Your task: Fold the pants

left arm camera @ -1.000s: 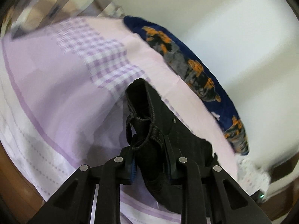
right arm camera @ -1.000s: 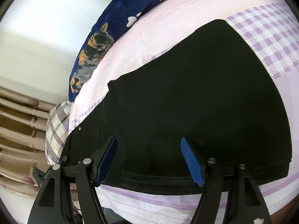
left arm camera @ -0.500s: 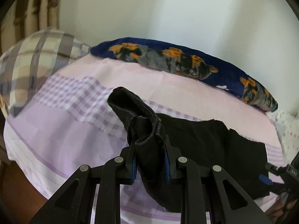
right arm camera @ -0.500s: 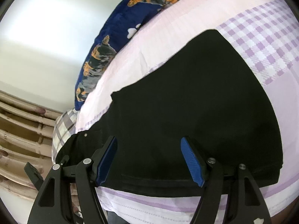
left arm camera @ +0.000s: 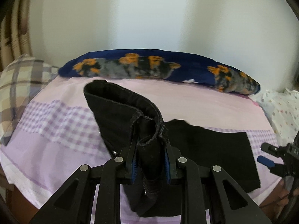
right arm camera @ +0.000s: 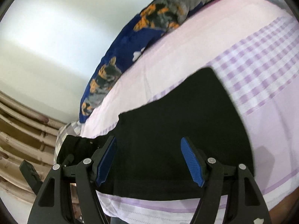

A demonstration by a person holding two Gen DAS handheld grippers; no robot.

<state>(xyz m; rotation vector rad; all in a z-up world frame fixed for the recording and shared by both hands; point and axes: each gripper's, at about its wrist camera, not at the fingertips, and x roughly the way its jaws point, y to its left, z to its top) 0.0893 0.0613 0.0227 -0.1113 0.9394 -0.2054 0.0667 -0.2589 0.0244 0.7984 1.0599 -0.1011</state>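
Left gripper [left arm camera: 151, 165], black two-finger clamp with blue ribbed pads: pinched tight on the waistband end of the black denim pants [left arm camera: 209, 149], which stand up out of the jaws in a curled, lifted fold. Belt loop and a metal rivet visible at the clamped part. Remainder of the pants lies flat on the pink-and-lilac bed sheet with checked band [left arm camera: 56, 123], leg end running off toward the right.

Right gripper [right arm camera: 148, 160], same build: fingers spread wide, nothing between them, poised over the flat leg portion near the bed's near edge. It also shows at the right margin of the left wrist view, jaws apart; white lettering on its body there is partly cut off, only "DA" legible.

Behind the pants, along the white wall [left arm camera: 130, 18]: long navy pillow with orange-and-grey animal print [left arm camera: 158, 67]. Beige plaid pillow [left arm camera: 16, 82] at the left. White spotted cloth [left arm camera: 280, 108] at far right.
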